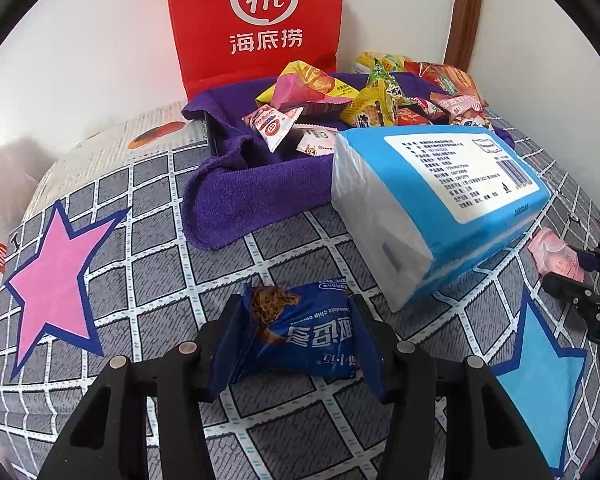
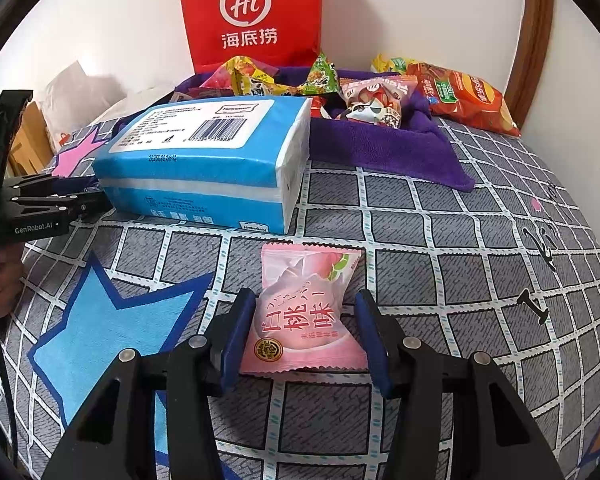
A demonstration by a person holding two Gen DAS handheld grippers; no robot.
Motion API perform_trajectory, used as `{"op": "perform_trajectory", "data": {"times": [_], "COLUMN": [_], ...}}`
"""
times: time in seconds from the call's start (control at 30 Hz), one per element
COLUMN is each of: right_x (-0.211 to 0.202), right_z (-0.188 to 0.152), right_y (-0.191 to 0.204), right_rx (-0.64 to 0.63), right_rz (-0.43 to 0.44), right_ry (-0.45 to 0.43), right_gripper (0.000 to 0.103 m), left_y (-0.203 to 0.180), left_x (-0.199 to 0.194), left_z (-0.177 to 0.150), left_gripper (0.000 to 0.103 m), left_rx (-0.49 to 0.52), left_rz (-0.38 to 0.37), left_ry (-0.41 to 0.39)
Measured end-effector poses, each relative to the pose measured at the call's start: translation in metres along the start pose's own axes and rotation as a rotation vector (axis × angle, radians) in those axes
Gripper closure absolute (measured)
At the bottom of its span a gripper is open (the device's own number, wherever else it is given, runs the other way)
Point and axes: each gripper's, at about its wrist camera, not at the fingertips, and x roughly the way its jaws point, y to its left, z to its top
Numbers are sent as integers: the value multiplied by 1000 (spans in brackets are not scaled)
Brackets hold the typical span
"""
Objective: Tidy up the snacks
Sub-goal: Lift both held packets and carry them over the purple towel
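My left gripper (image 1: 298, 330) is shut on a blue chocolate chip cookie packet (image 1: 300, 332), its pads pressing both sides just above the bedspread. My right gripper (image 2: 304, 328) is open around a pink peach snack packet (image 2: 304, 312) that lies flat on the bedspread, with gaps on both sides. The pink packet (image 1: 556, 256) and the right gripper (image 1: 580, 276) also show at the right edge of the left wrist view. A purple towel-lined tray (image 1: 256, 184) (image 2: 380, 140) at the back holds several colourful snack packets (image 1: 340, 96) (image 2: 364, 100).
A blue-and-white tissue pack (image 1: 432, 196) (image 2: 208, 168) lies between the grippers and the tray. A red Haidilao bag (image 1: 256, 20) (image 2: 252, 16) stands against the wall. An orange chip bag (image 2: 464, 96) lies right of the tray. The left gripper body (image 2: 40, 204) shows at the left.
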Motion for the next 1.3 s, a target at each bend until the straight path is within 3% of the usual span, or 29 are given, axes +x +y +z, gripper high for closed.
{"op": "perform_trajectory", "data": {"times": [0.2, 0.47, 0.87, 1.17, 1.3], "right_x": [-25, -69, -113, -135, -136], "right_z": [5, 25, 89, 131, 144], "right_y": [4, 5, -5, -16, -21], "right_rx": [-14, -8, 34, 67, 85], "right_rz": [18, 18, 10, 47, 49], "right_ry": [-41, -110, -175, -226, -233], "right_gripper": [53, 52, 52, 52, 52], "left_y": [3, 9, 21, 20, 25], "left_x": [-21, -67, -132, -154, -159], "left_z": [-2, 2, 48, 68, 78], "left_gripper": [58, 58, 58, 58, 58], "left_rx": [-48, -85, -174, -170, -204], "left_rz": [-45, -35, -56, -41, -75], "left_ry": [8, -41, -135, -190, -199]}}
